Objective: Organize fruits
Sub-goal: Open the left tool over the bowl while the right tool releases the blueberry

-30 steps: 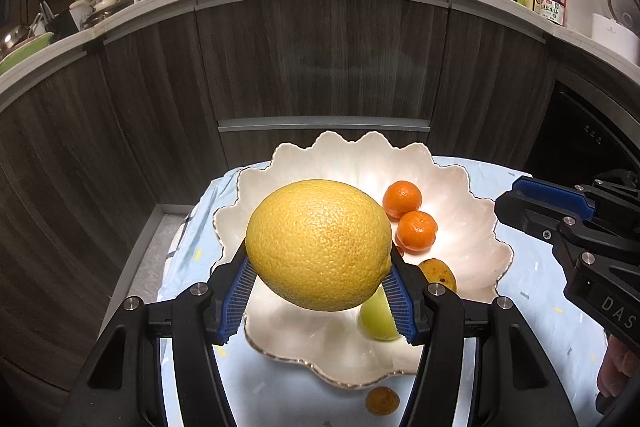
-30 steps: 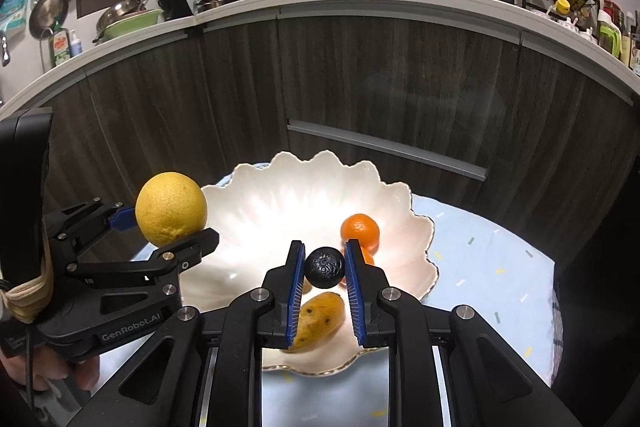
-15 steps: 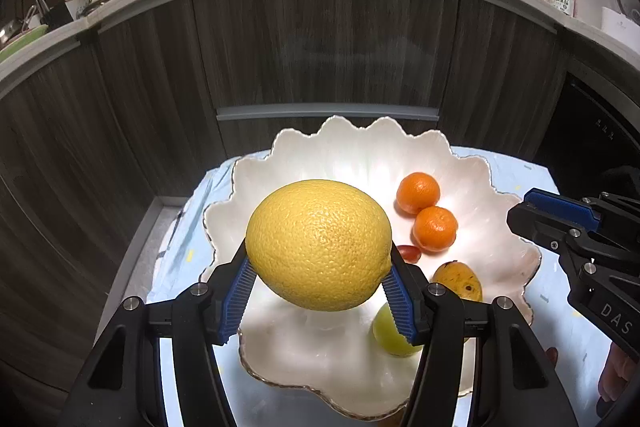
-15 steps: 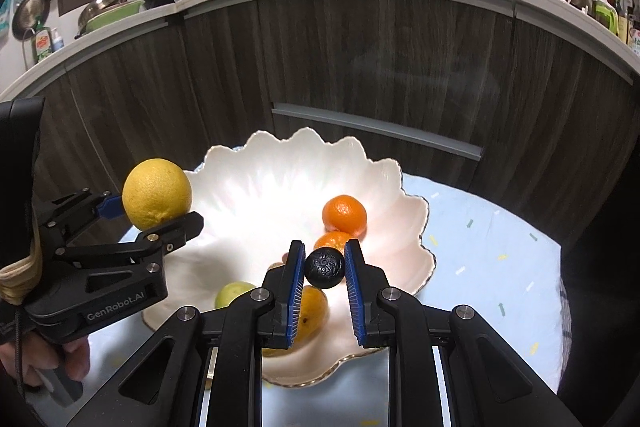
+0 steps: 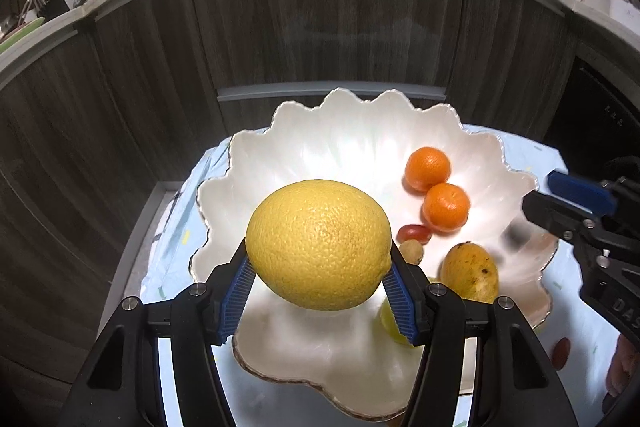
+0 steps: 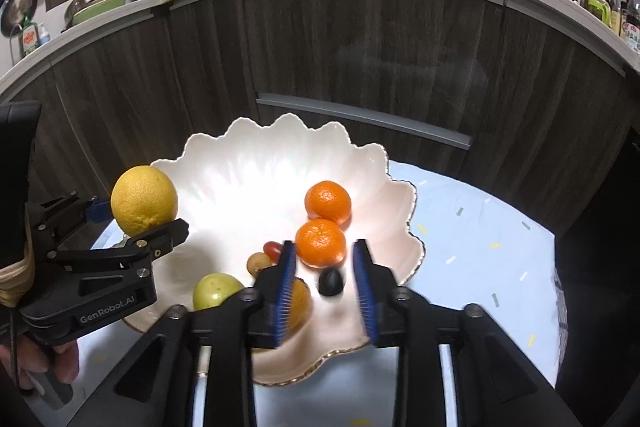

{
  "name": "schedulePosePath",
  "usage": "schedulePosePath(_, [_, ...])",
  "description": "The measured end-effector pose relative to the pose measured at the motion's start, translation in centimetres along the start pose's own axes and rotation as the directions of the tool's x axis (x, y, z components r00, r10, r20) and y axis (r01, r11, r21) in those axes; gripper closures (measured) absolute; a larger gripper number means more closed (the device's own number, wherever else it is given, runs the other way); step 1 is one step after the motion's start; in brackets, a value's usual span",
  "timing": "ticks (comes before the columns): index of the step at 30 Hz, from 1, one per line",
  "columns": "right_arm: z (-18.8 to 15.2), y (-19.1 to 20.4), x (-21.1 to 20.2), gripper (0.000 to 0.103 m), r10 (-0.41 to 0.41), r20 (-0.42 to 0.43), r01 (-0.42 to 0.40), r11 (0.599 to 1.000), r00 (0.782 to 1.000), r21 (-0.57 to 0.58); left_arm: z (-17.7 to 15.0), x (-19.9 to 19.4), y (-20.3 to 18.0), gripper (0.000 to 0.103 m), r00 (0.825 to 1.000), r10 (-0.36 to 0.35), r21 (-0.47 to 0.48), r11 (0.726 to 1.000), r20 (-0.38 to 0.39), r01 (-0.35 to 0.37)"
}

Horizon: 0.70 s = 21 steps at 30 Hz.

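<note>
My left gripper (image 5: pixel 319 255) is shut on a large yellow citrus (image 5: pixel 318 243) and holds it over the near left part of a white scalloped bowl (image 5: pixel 352 147). The right wrist view shows that citrus (image 6: pixel 144 199) at the bowl's left rim (image 6: pixel 256 155). My right gripper (image 6: pixel 324 251) is over the bowl's right side and its jaws are opening. A small dark round fruit (image 6: pixel 331 282) lies blurred between the pads, touching neither. In the bowl are two oranges (image 6: pixel 328 201) (image 6: pixel 320 242), a cherry tomato (image 6: pixel 273 248), a tan ball (image 6: pixel 256 263), a mango (image 5: pixel 470 277) and a green fruit (image 6: pixel 216 291).
The bowl stands on a light blue cloth (image 6: pixel 480 247) over a small table. Dark wood cabinet fronts (image 6: pixel 360 47) rise close behind it. A small reddish fruit (image 5: pixel 561 353) lies on the cloth near the bowl's right rim. A hand (image 6: pixel 60 367) grips the left tool.
The right jaws have parted and the dark fruit has slipped from the pads down toward the bowl. Both grippers have sunk closer to the bowl. The left grip on the citrus is unchanged.
</note>
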State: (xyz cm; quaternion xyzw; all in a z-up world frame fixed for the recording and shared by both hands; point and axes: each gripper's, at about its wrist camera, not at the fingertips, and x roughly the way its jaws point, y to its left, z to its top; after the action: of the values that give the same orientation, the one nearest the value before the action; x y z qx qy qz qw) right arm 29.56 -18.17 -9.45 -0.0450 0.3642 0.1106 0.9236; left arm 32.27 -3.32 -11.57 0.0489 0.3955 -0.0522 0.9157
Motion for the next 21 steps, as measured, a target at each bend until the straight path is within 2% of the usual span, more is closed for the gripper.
schedulePosePath(1, [0.0,0.0,-0.1,0.054,-0.009,0.004,0.009,1.0,1.0,-0.002,-0.1,0.1,0.0,0.042,1.0,-0.003,-0.004,1.0,-0.005,0.003])
schedulePosePath(2, [-0.1,0.1,-0.3,0.052,-0.015,0.01,0.015,1.0,1.0,-0.003,-0.2,0.0,0.0,0.039,1.0,-0.002,-0.005,1.0,-0.002,0.002])
schedulePosePath(6, [-0.1,-0.1,-0.8,0.042,-0.008,0.025,0.008,1.0,1.0,0.012,-0.1,-1.5,-0.2,0.014,0.997,0.03,0.011,0.999,0.076,-0.031])
schedulePosePath(12, [-0.2,-0.3,-2.1,0.027,-0.028,0.056,0.026,0.999,0.998,0.042,0.3,-2.9,-0.2,0.011,0.992,0.038,0.023,0.999,0.116,-0.041])
schedulePosePath(17, [-0.2,-0.1,-3.7,0.025,-0.039,0.08,0.035,0.998,0.996,0.051,0.1,-4.1,0.1,0.002,0.991,0.033,0.005,0.999,0.131,-0.034])
schedulePosePath(21, [-0.3,0.2,-5.0,0.024,-0.04,0.096,0.035,0.998,0.995,0.058,-0.3,-5.2,0.1,0.002,0.991,0.029,-0.012,1.0,0.13,-0.028])
